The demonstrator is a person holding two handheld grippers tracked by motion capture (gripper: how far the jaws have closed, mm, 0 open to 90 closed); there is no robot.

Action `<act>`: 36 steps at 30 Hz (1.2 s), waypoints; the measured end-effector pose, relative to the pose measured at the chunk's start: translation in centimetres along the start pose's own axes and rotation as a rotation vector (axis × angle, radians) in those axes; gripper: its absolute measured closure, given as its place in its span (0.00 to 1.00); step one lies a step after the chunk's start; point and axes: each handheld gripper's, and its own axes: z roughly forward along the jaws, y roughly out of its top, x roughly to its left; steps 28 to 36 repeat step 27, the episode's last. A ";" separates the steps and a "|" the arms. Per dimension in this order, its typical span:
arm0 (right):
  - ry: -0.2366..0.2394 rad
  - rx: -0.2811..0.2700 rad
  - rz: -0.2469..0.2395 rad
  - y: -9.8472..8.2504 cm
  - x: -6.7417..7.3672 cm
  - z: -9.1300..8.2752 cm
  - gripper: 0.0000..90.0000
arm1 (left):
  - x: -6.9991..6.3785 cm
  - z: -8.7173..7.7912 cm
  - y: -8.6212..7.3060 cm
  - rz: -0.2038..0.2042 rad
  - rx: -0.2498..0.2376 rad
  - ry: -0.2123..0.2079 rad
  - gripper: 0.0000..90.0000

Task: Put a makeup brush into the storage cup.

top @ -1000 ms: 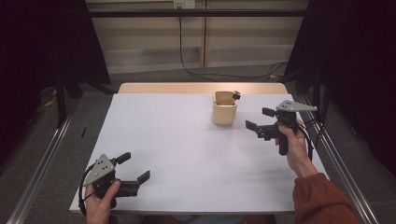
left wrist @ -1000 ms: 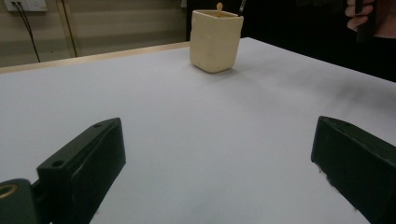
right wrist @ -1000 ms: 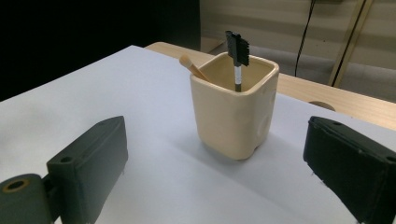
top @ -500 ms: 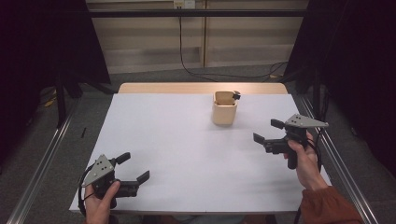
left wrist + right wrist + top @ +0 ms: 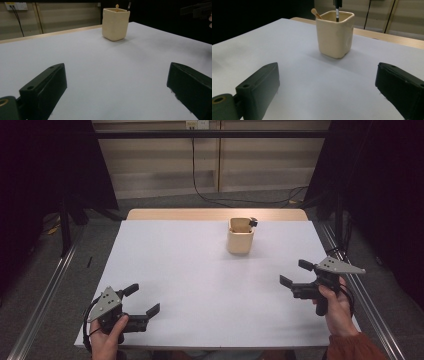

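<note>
Cream cup stands near the surface's far edge with its sticks inside, untouched by left tongs and right tongs, both apart, empty, so grasping seems pending.

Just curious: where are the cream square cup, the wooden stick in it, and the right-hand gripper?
Cream square cup (image 5: 335, 37), right gripper view, front wall.
Wooden stick (image 5: 314, 12), right gripper view, rounded tip.
Right-hand gripper (image 5: 295, 274), high view, between fingertips.
</note>
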 end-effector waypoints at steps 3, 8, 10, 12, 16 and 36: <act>-0.007 0.004 0.007 -0.9 0.0 -0.8 0.05 | 0.0 -0.1 -0.1 -0.013 -0.003 0.000 0.03; -0.047 0.009 0.009 -2.2 0.0 -2.4 0.05 | -0.1 -0.4 -0.1 -0.028 -0.025 0.006 0.03; -0.044 0.008 0.015 -2.7 0.0 -2.9 0.04 | -0.2 -0.6 -0.1 -0.026 -0.028 0.006 0.03; -0.049 0.013 0.021 -3.1 0.1 -3.4 0.04 | -0.3 -0.6 -0.1 -0.029 -0.033 0.008 0.03; -0.061 -0.010 0.047 -3.5 -0.1 -4.4 0.04 | -0.1 -1.0 -0.2 -0.044 -0.053 0.021 0.03; -0.051 -0.022 0.065 -4.3 0.1 -4.8 0.04 | 0.1 -1.0 -0.3 -0.023 -0.028 0.028 0.03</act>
